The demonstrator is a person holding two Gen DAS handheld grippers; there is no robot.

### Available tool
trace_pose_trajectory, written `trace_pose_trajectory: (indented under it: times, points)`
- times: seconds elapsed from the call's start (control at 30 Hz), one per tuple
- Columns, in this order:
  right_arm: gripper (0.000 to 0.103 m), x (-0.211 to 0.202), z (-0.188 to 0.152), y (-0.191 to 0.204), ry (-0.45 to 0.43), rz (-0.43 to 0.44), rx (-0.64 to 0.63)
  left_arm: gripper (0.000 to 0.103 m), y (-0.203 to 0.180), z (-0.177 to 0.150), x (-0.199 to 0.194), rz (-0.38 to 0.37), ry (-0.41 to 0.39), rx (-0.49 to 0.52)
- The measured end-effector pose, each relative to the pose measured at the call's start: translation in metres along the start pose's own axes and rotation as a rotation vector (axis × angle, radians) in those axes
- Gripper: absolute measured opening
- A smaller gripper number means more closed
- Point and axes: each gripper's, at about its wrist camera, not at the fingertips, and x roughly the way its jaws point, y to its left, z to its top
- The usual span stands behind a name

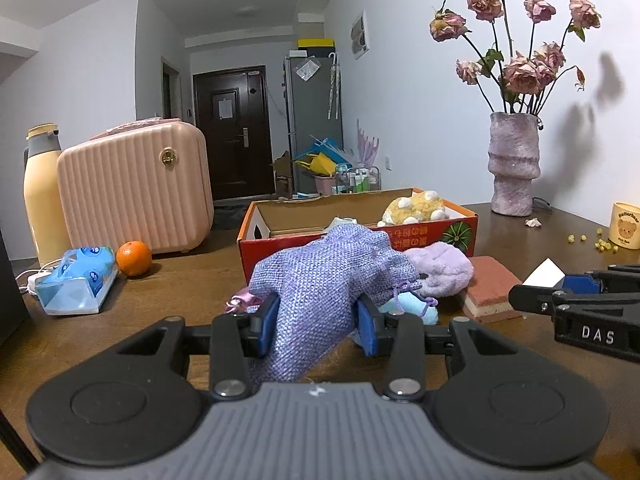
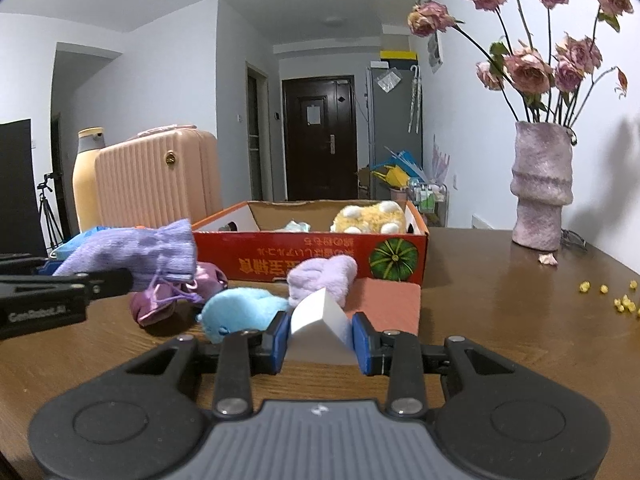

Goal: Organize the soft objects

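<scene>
My left gripper [image 1: 318,322] is shut on a lavender woven drawstring pouch [image 1: 324,284] and holds it above the table in front of the red cardboard box [image 1: 360,236]; the pouch also shows in the right wrist view [image 2: 136,250]. My right gripper [image 2: 320,336] is shut on a white sponge block [image 2: 320,328]. A yellow plush toy [image 2: 370,216] lies inside the box [image 2: 312,258]. On the table before the box lie a blue plush [image 2: 240,312], a purple fluffy toy [image 2: 320,278], a small purple satin pouch [image 2: 160,304] and a brick-red sponge [image 2: 390,304].
A pink suitcase [image 1: 136,184], a yellow flask [image 1: 40,196], a tissue pack [image 1: 76,280] and an orange [image 1: 134,258] stand at the left. A vase of dried roses [image 1: 514,164] and a cup [image 1: 626,230] are at the right, with yellow crumbs [image 2: 616,300] on the table.
</scene>
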Motion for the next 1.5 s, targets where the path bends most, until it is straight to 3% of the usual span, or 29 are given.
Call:
trace_pose_trajectory:
  times: [0.9,1.5]
  points:
    - [0.033,0.063,0.035,0.01,-0.117,-0.007,0.012,0.041,-0.003,0.033,0.061,0.036,-0.029,-0.048]
    - [0.033,0.101,0.06,0.004,-0.148,-0.006,0.028,0.041,0.006,0.055,0.104,0.054,-0.055,-0.1]
